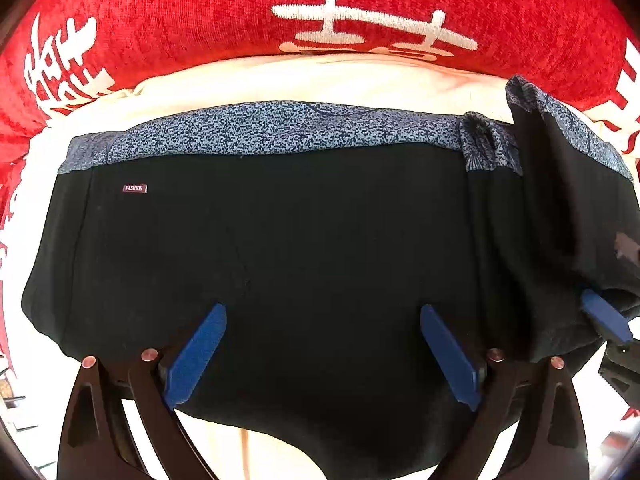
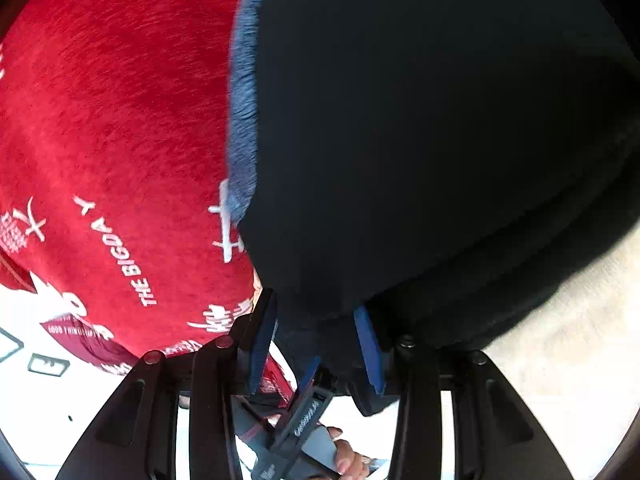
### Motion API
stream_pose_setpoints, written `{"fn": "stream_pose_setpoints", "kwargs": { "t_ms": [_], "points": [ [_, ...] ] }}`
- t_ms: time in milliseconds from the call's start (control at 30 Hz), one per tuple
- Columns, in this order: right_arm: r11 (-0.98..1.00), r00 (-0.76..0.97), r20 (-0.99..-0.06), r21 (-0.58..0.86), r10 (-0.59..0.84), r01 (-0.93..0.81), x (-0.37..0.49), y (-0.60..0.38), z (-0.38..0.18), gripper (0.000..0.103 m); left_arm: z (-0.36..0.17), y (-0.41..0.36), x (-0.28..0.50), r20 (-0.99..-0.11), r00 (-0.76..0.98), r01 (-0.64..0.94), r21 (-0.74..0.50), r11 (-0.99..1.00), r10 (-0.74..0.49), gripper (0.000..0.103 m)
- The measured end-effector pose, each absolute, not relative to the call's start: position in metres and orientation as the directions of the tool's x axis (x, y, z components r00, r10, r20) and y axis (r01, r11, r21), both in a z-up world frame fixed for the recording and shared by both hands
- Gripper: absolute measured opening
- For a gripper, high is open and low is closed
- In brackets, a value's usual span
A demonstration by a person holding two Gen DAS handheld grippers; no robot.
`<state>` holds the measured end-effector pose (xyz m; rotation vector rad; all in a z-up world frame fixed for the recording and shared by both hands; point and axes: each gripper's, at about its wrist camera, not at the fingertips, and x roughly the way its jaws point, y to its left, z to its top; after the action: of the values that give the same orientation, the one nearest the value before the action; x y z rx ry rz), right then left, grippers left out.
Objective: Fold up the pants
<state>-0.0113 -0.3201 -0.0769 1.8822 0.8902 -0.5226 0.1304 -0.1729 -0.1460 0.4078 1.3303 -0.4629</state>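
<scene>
Black pants (image 1: 280, 248) with a blue speckled waistband (image 1: 256, 132) lie flat on a cream cloth (image 1: 320, 80). A small "FASHION" label (image 1: 135, 188) sits near the waistband's left end. My left gripper (image 1: 323, 316) is open, its blue fingers (image 1: 196, 356) spread just above the black fabric. My right gripper (image 2: 316, 320) is shut on a fold of the pants (image 2: 440, 140) and lifts it; the fabric fills that view. It also shows at the right edge of the left wrist view (image 1: 606, 316), holding the raised right part of the pants.
A red blanket with white characters (image 1: 360, 4) lies behind and around the cream cloth; it also shows in the right wrist view (image 2: 112, 128). A hand (image 2: 352, 456) and the other gripper's handle appear low in the right wrist view.
</scene>
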Motion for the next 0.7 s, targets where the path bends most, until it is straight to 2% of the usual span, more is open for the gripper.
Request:
{"fn": "stream_pose_setpoints", "kwargs": {
  "t_ms": [100, 133, 167, 367, 433, 533, 600, 633, 667, 700],
  "points": [
    [-0.256, 0.628, -0.689, 0.574, 0.363, 0.778, -0.005, -0.319, -0.084, 0.043, -0.142, -0.171, 0.128, -0.981, 0.172, 0.530, 0.019, 0.848, -0.085, 0.100],
    [-0.248, 0.633, -0.687, 0.584, 0.358, 0.773, 0.002, -0.322, -0.087, 0.035, -0.139, -0.172, 0.129, -0.982, 0.171, 0.526, 0.022, 0.850, -0.080, 0.100],
    [-0.213, 0.616, -0.699, 0.582, 0.362, 0.785, 0.010, -0.325, -0.088, 0.004, -0.129, -0.179, 0.111, -0.982, 0.172, 0.522, 0.030, 0.852, -0.071, 0.100],
    [0.058, 0.519, -0.724, 0.605, 0.455, 0.794, 0.033, -0.316, -0.039, 0.004, -0.103, -0.155, 0.103, -0.973, 0.218, 0.513, 0.053, 0.857, -0.070, 0.100],
    [0.056, 0.481, -0.721, 0.580, 0.498, 0.813, 0.027, -0.298, -0.047, 0.004, -0.108, -0.151, 0.102, -0.976, 0.216, 0.511, 0.077, 0.856, -0.040, 0.100],
    [0.107, 0.387, -0.766, 0.505, 0.514, 0.857, 0.024, -0.284, -0.081, 0.004, -0.112, -0.148, 0.102, -0.978, 0.209, 0.499, 0.102, 0.860, -0.006, 0.100],
    [0.074, 0.410, -0.734, 0.528, 0.541, 0.846, 0.023, -0.289, -0.084, 0.006, -0.107, -0.149, 0.102, -0.976, 0.217, 0.501, 0.094, 0.860, -0.020, 0.100],
    [0.120, 0.381, -0.728, 0.532, 0.569, 0.838, 0.028, -0.292, -0.078, 0.013, -0.102, -0.151, 0.101, -0.975, 0.220, 0.507, 0.093, 0.857, -0.024, 0.100],
    [0.191, 0.336, -0.723, 0.541, 0.604, 0.819, 0.034, -0.295, -0.067, 0.026, -0.098, -0.155, 0.102, -0.974, 0.223, 0.512, 0.090, 0.854, -0.031, 0.100],
    [0.243, 0.309, -0.720, 0.552, 0.622, 0.798, 0.035, -0.298, -0.055, 0.034, -0.092, -0.158, 0.102, -0.973, 0.228, 0.515, 0.081, 0.853, -0.046, 0.100]
  ]
}}
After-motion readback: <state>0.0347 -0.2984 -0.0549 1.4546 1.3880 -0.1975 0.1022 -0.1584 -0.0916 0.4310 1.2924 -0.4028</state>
